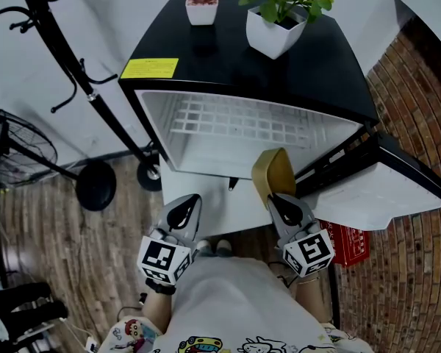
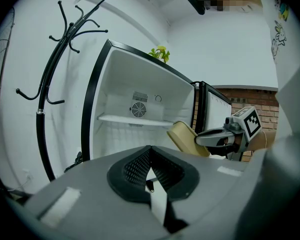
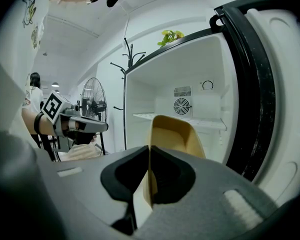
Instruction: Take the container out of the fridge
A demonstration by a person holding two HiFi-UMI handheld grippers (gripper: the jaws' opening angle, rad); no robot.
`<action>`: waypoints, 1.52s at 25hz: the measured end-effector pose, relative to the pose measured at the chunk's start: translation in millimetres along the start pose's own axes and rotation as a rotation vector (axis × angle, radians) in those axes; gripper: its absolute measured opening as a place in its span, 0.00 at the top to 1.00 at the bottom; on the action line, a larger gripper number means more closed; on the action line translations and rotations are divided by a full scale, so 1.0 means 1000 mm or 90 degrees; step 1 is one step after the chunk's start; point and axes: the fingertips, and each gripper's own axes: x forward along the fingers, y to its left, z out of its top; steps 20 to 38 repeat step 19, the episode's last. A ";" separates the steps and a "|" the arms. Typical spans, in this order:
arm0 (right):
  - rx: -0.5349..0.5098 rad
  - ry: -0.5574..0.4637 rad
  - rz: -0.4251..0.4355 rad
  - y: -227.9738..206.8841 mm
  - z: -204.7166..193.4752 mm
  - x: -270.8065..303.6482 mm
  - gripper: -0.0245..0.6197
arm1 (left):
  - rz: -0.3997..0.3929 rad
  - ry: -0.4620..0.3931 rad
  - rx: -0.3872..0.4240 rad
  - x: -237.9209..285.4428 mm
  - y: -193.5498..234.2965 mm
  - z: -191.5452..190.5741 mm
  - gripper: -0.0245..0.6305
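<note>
At the far left we see a floor fan (image 1: 15, 149), and just beside it a black coat stand (image 1: 81, 79) on the wooden floor. Next comes the fridge (image 1: 294, 65), black on top and white inside, standing open. A yellow label (image 1: 149, 68) sits at the front left corner of its top; it carries dark print, but the print is too small for us to read.

Below the open compartment, the left gripper (image 1: 184, 210) hangs in the air. Its fingers (image 2: 135, 169) are pressed together with nothing between them. The cube on it bears a black and white square marker.

On the fridge top, a small pink plant (image 1: 202, 4) in a white pot stands at the back edge. A larger green plant (image 1: 279, 17) with yellow flowers stands to its right, near the back right corner. Inside the fridge we make out a white wire shelf (image 1: 235, 123).

The tan container (image 1: 272, 173) is off the shelf, held in the air in front of the opening's right side, near the door. It is open and tilted. The right gripper (image 1: 283, 203) grips it from below, and its fingers (image 3: 170, 176) pinch one wall of the container (image 3: 172, 134).

The fridge door (image 1: 382, 182) is swung wide to the right. Under it, on the floor, lies a red box (image 1: 350, 245) with white print that we cannot read.
</note>
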 end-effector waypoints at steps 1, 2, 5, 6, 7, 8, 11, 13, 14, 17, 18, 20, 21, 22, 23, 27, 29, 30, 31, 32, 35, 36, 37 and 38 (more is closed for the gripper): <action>0.001 0.000 -0.001 0.000 0.000 0.000 0.94 | 0.000 0.000 0.000 0.000 0.000 0.000 0.96; 0.001 0.000 -0.001 0.000 0.000 0.000 0.94 | 0.001 0.001 0.000 0.000 0.001 0.000 0.96; 0.003 0.001 -0.001 0.000 0.000 0.001 0.94 | 0.003 0.002 -0.002 -0.001 0.002 0.000 0.96; 0.003 0.000 -0.001 0.000 0.000 0.001 0.94 | 0.004 0.003 -0.002 -0.001 0.003 -0.001 0.96; 0.003 0.000 0.000 0.001 0.000 0.001 0.94 | 0.004 0.003 -0.002 -0.001 0.003 -0.001 0.96; 0.003 0.000 0.001 0.001 0.000 0.002 0.94 | 0.004 0.003 -0.002 -0.001 0.003 -0.001 0.96; 0.002 0.001 0.003 0.001 0.000 0.003 0.94 | 0.003 0.004 -0.002 0.000 0.003 -0.001 0.96; 0.001 0.000 0.001 0.001 0.000 0.003 0.94 | 0.003 0.004 -0.002 0.001 0.004 -0.001 0.96; 0.001 0.001 0.001 0.001 0.000 0.004 0.94 | 0.003 0.004 -0.002 0.001 0.004 -0.001 0.96; 0.000 0.001 0.001 0.000 0.000 0.004 0.94 | 0.002 0.004 -0.001 0.002 0.005 0.000 0.96; 0.000 0.001 0.002 0.000 0.000 0.004 0.94 | 0.002 0.003 -0.001 0.002 0.005 0.000 0.96; -0.001 0.001 0.002 0.000 0.000 0.005 0.94 | 0.001 0.003 -0.001 0.003 0.005 0.000 0.96; -0.001 0.001 0.002 0.000 0.000 0.005 0.94 | 0.001 0.003 -0.001 0.003 0.005 0.000 0.96; -0.001 0.001 0.002 0.000 0.000 0.005 0.94 | 0.001 0.003 -0.001 0.003 0.005 0.000 0.96; -0.001 0.001 0.002 0.000 0.000 0.005 0.94 | 0.001 0.003 -0.001 0.003 0.005 0.000 0.96; -0.001 0.001 0.002 0.000 0.000 0.005 0.94 | 0.001 0.003 -0.001 0.003 0.005 0.000 0.96; -0.001 0.001 0.002 0.000 0.000 0.005 0.94 | 0.001 0.003 -0.001 0.003 0.005 0.000 0.96; -0.001 0.001 0.002 0.000 0.000 0.005 0.94 | 0.001 0.003 -0.001 0.003 0.005 0.000 0.96; -0.001 0.001 0.002 0.000 0.000 0.005 0.94 | 0.001 0.003 -0.001 0.003 0.005 0.000 0.96; -0.001 0.001 0.002 0.000 0.000 0.005 0.94 | 0.001 0.003 -0.001 0.003 0.005 0.000 0.96; -0.001 0.001 0.002 0.000 0.000 0.005 0.94 | 0.001 0.003 -0.001 0.003 0.005 0.000 0.96; -0.001 0.001 0.002 0.000 0.000 0.005 0.94 | 0.001 0.003 -0.001 0.003 0.005 0.000 0.96; -0.001 0.001 0.002 0.000 0.000 0.005 0.94 | 0.001 0.003 -0.001 0.003 0.005 0.000 0.96; -0.001 0.001 0.002 0.000 0.000 0.005 0.94 | 0.001 0.003 -0.001 0.003 0.005 0.000 0.96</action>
